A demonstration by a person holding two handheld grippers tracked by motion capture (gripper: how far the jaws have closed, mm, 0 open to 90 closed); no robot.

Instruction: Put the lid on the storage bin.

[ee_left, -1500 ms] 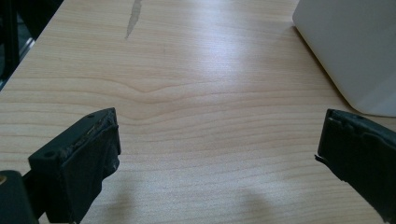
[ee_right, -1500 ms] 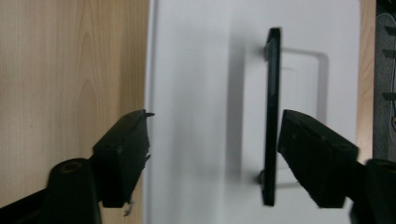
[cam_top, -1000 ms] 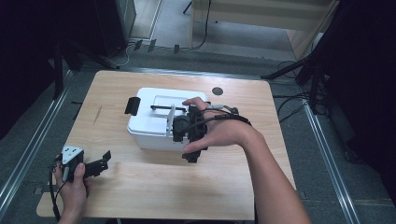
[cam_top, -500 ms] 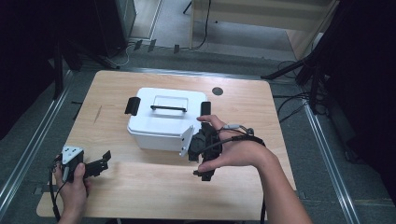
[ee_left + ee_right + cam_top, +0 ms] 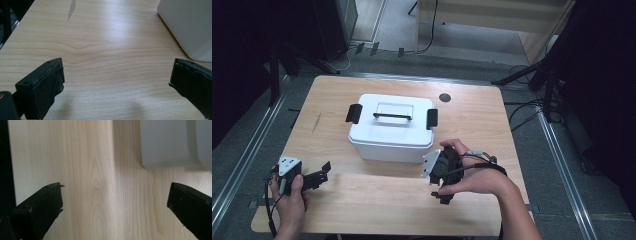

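- White rectangular plastic storage box point(image 5: 392, 129) with a black bar handle point(image 5: 392, 116) on its lid and a black clip latch at each short end — left latch point(image 5: 353, 113), right latch point(image 5: 431, 118) — stands near the middle of the pale wooden tabletop point(image 5: 472, 115), somewhat toward the far edge. Both latches lie flat against the lid, so the box is judged shut.
- Right gripper point(image 5: 443, 172), held in the person's right hand point(image 5: 472, 175), sits low over the tabletop just off the box's near right corner, apart from it. In the right gripper view its two black jaws stand wide apart with bare wood between them; the box's white corner point(image 5: 165, 145) shows beyond, untouched.
- Left gripper point(image 5: 314, 177), held in the left hand point(image 5: 289, 197), rests near the tabletop's near left corner, well apart from the box. In the left gripper view its jaws are likewise spread with nothing between them; the box's wall point(image 5: 190, 25) lies ahead at the upper right.
- Small dark round disc point(image 5: 444, 97) lies on the tabletop beyond the box's far right corner, near the far edge; its nature cannot be told.
- Step in hand, as judged: neither gripper is engaged with the box — a pause between contacts, the right gripper being the nearer one.
- Next move, as judged: any work on the box calls for the right gripper to rise from the table surface and line its spread jaws on the right latch or the handle, closing only once the part lies between them; the left gripper would need to travel across the near edge to steady the box's left end.
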